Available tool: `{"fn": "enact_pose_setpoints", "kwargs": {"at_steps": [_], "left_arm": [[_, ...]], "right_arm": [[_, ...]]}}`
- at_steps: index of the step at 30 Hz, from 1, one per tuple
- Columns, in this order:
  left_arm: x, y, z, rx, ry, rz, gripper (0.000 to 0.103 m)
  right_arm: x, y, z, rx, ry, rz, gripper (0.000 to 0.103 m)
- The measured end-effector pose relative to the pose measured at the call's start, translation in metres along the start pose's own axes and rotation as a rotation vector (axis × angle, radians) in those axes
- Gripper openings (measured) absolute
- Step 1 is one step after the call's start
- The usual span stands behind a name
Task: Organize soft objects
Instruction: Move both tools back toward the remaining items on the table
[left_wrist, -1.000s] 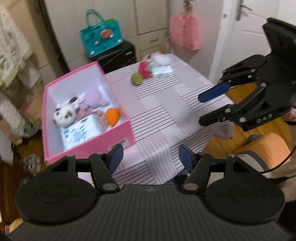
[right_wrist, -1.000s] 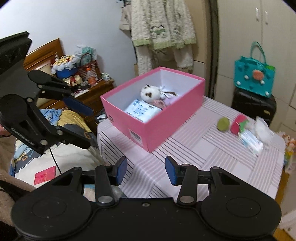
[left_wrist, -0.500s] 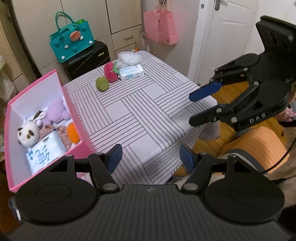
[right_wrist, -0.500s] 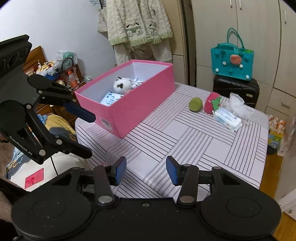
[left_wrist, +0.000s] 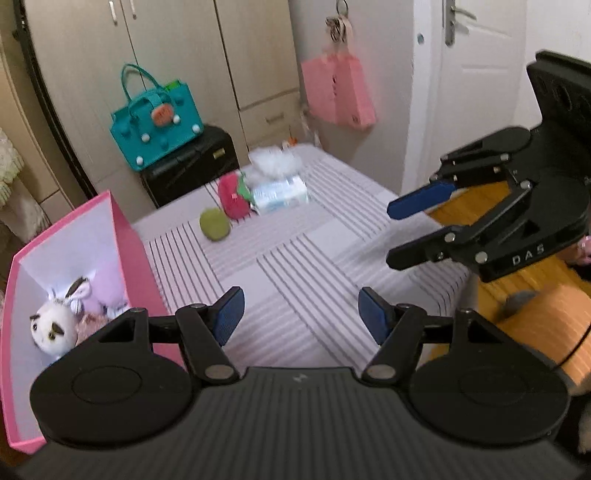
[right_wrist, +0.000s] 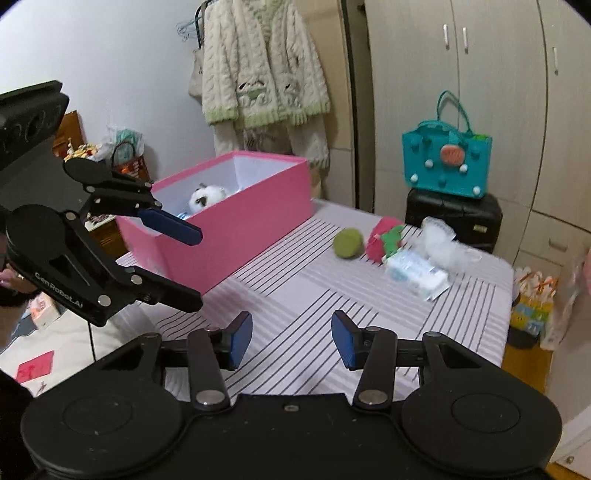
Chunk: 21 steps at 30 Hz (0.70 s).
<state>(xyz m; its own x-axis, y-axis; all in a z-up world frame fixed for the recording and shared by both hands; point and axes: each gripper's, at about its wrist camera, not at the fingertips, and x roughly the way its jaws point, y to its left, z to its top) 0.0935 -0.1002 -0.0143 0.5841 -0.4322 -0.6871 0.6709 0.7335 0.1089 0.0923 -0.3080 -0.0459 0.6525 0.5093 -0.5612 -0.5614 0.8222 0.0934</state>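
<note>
Pink cardboard forms the box at the left of the left wrist view, with a panda plush inside. The left gripper hovers over the striped tablecloth, jaws apart and empty. Far across lie a green ball, red plush and tissue pack.

In the right wrist view, the right gripper also stands open, holding nothing, well short of the white fluffy bag.
</note>
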Motion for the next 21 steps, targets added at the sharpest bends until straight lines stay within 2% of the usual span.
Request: {"fn": "enact_pose_setpoints", "kwargs": {"at_steps": [5, 11, 14, 19, 21], "left_arm": [[0.020, 0.006, 0.009, -0.046, -0.090, 0.033, 0.067], [0.059, 0.016, 0.022, -0.084, -0.155, 0.144, 0.067], [0.079, 0.022, 0.029, -0.114, -0.155, 0.183, 0.067], [0.115, 0.036, 0.039, -0.216, -0.125, 0.177, 0.064], [0.128, 0.041, 0.041, -0.252, -0.119, 0.193, 0.062]], "right_arm": [[0.015, -0.021, 0.002, -0.023, -0.047, -0.040, 0.053], [0.039, -0.053, 0.006, -0.010, -0.098, -0.072, 0.058], [0.053, -0.069, 0.010, -0.016, -0.122, -0.096, 0.061], [0.076, -0.094, 0.023, 0.005, -0.149, -0.126, 0.074], [0.086, -0.105, 0.029, 0.017, -0.158, -0.146, 0.075]]}}
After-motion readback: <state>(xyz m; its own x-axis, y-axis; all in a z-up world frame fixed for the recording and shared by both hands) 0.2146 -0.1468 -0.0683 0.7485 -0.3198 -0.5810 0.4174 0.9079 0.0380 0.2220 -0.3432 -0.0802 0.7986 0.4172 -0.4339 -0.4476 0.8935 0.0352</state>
